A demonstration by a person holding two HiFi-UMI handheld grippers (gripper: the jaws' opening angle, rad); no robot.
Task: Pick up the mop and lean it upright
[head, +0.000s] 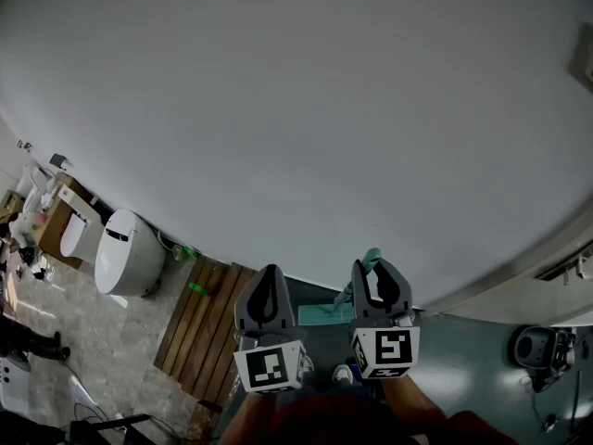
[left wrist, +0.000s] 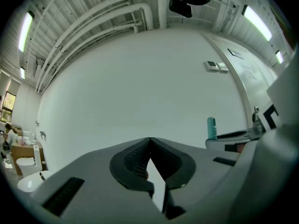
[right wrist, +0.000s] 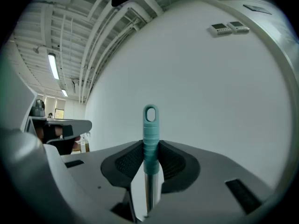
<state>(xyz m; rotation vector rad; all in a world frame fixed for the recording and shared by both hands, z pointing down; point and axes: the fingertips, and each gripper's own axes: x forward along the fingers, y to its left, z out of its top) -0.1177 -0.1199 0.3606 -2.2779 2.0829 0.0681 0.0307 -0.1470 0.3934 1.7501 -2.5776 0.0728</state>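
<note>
The mop stands nearly upright in front of the white wall (head: 306, 109). Its teal ribbed grip with a hanging loop (right wrist: 150, 129) rises between the pads of my right gripper (right wrist: 150, 148), which is shut on it where the teal grip meets the silver pole. In the head view the grip's tip (head: 371, 259) pokes out above my right gripper (head: 378, 269), and the teal mop head (head: 324, 315) lies on the floor below. My left gripper (head: 271, 273) hovers beside it on the left, shut with nothing between its tips (left wrist: 150, 140). From the left gripper view the grip's tip (left wrist: 211, 127) shows at the right.
A white toilet (head: 128, 253) stands at the left by the wall, with a wooden slat mat (head: 199, 327) and a green bottle (head: 188, 252) beside it. A grey device with cables (head: 537, 349) sits on the floor at the right. Shelving and people are at the far left.
</note>
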